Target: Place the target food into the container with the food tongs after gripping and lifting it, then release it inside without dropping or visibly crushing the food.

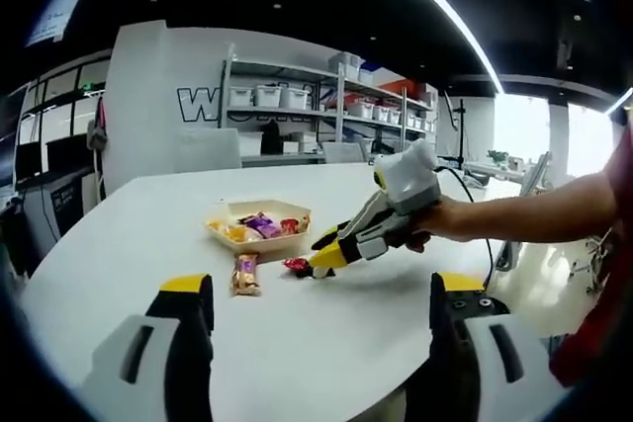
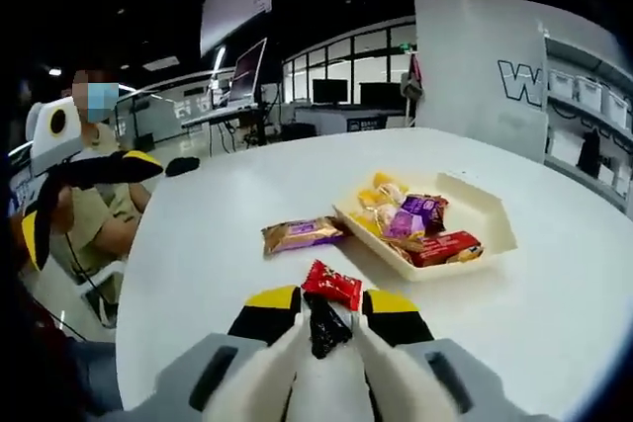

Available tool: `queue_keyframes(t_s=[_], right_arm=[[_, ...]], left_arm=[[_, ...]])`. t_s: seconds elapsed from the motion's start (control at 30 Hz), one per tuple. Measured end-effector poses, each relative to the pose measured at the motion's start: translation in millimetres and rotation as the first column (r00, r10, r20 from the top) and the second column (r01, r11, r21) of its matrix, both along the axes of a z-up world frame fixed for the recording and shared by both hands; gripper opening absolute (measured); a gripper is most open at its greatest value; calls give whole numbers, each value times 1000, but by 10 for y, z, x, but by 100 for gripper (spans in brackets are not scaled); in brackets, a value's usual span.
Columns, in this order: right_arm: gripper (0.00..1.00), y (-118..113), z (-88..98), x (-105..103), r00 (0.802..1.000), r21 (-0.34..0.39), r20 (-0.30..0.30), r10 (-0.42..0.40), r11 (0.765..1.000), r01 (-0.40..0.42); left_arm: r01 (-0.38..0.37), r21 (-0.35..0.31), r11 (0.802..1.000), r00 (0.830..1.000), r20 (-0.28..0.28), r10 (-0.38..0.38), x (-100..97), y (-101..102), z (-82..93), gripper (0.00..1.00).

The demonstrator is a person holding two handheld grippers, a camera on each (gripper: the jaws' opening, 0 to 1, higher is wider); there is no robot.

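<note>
In the left gripper view, the left tool point(image 1: 321, 318) hovers above the white bench point(image 1: 148, 234), its two yellow-tipped jaws wide apart and holding nothing. Beyond lie one brown snack packet point(image 1: 245, 273) and one shallow cream container point(image 1: 259, 224) filled with wrapped snacks. To the right, a hand brings in the right tool point(image 1: 315, 254), whose jaw tips are closed around a red-wrapped candy point(image 1: 295, 265) just above the bench.

The right gripper view shows the candy point(image 2: 331, 285) close up: one red wrapper with a black twisted end, long axis running from the jaws up and to the right. The brown packet point(image 2: 302, 234) lies left of the container point(image 2: 485, 219), where roughly five wrapped snacks sit.
</note>
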State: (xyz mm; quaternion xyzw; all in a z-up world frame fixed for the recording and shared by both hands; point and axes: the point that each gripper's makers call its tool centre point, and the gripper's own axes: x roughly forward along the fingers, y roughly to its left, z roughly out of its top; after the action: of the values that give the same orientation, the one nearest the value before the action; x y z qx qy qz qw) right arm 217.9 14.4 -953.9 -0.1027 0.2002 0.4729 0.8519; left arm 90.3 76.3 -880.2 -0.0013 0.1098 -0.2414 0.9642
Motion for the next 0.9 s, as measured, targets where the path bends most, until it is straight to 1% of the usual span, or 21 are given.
queue_keyframes(t_s=[0.03,0.1,0.13,0.17,0.2,0.23,0.27,0.3,0.37,0.53,0.63,0.7,0.8,0.87,0.9], right_arm=[[18,-14,2,12,1000,4,-5,-26,1000,26],[18,-20,8,12,999,15,-12,-40,999,40],[18,-24,14,5,998,35,-32,-48,998,49],[18,-12,19,-17,997,59,-60,-45,997,49],[18,-28,49,-3,997,74,-54,-51,996,54],[18,-13,72,-17,996,102,-77,-50,993,58],[18,-3,97,-40,992,131,-119,-51,989,66],[18,0,178,-16,991,179,-119,-58,981,79],[18,-6,264,-15,987,217,-148,-65,971,96],[19,-15,369,12,994,193,-91,-63,978,79],[19,-25,452,30,995,204,-74,-64,976,78],[19,-47,520,62,996,215,-48,-78,973,86],[19,-59,573,72,995,232,-48,-84,968,93],[19,-77,610,91,995,235,-30,-94,967,98],[19,-85,625,100,995,239,-32,-92,966,96]], left_arm=[[0,1,1000,1000,0,0,0,-5,1,88],[0,4,1000,1000,4,0,-1,-15,16,88],[-1,5,1000,1000,11,1,0,-16,35,88],[-3,5,1000,1000,15,3,2,-15,47,88],[-3,5,1000,1000,14,3,3,-16,49,88],[-2,8,1000,1000,12,2,1,-18,46,88],[-1,11,1000,1000,12,0,-3,-19,44,88],[1,13,1000,1000,13,-1,-7,-21,45,88],[1,13,1000,1000,11,-1,-12,-20,43,87],[4,12,1000,1000,10,-4,-30,-33,44,87],[1,10,1000,1000,13,-1,-32,-19,49,87],[2,3,1000,1000,7,-2,-37,-15,48,87],[3,8,1000,1000,12,-3,-51,-15,56,87],[3,8,1000,1000,13,-3,-54,-12,56,88],[1,6,1000,1000,12,-1,-54,-9,54,88]])
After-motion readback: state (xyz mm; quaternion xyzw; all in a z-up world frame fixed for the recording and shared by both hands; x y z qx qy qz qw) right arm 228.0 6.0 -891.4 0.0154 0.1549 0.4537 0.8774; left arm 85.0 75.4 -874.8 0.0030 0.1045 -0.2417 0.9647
